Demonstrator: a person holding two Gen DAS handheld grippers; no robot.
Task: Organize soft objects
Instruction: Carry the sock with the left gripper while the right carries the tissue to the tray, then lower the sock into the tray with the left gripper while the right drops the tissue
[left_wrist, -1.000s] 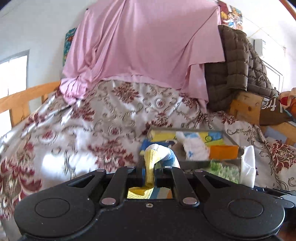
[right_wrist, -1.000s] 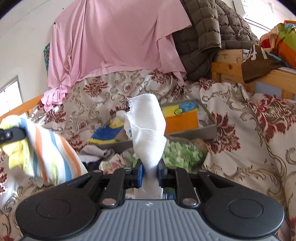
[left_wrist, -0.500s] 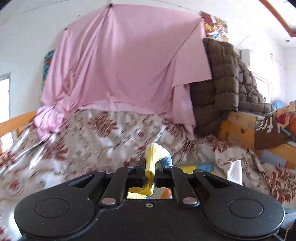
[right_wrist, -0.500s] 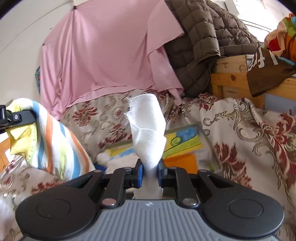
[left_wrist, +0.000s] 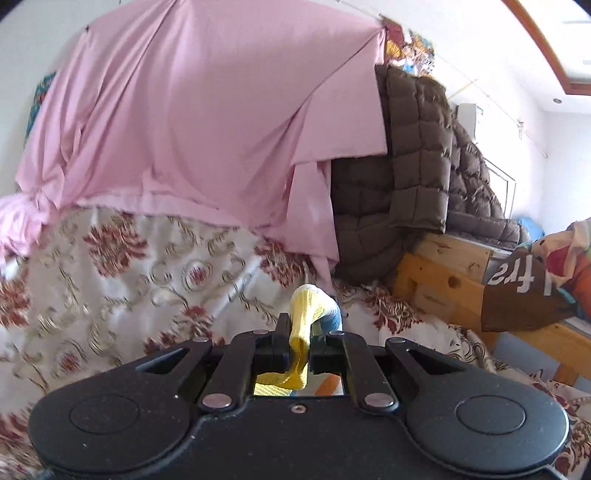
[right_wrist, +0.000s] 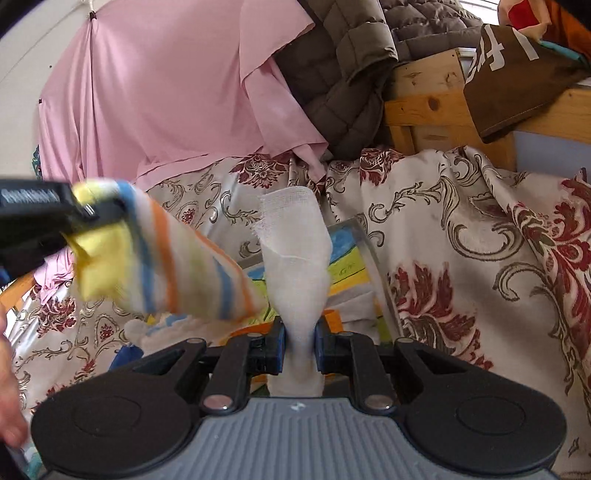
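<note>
While the left tool (left_wrist: 298, 349) clamps a striped cloth (right_wrist: 177, 273) and the right tool (right_wrist: 300, 341) pinches white gauze (right_wrist: 295, 258), both hang mid-carry — the tray (right_wrist: 364, 236) lies just ahead, below the right tool. Next, likely: lower, then release.

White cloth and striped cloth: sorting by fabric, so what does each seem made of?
White cloth in the right gripper: probably cotton gauze, matte, with open weave and a frayed top edge. Striped cloth in the left gripper: likely soft knit or terry, matte; blur leaves it open.
</note>
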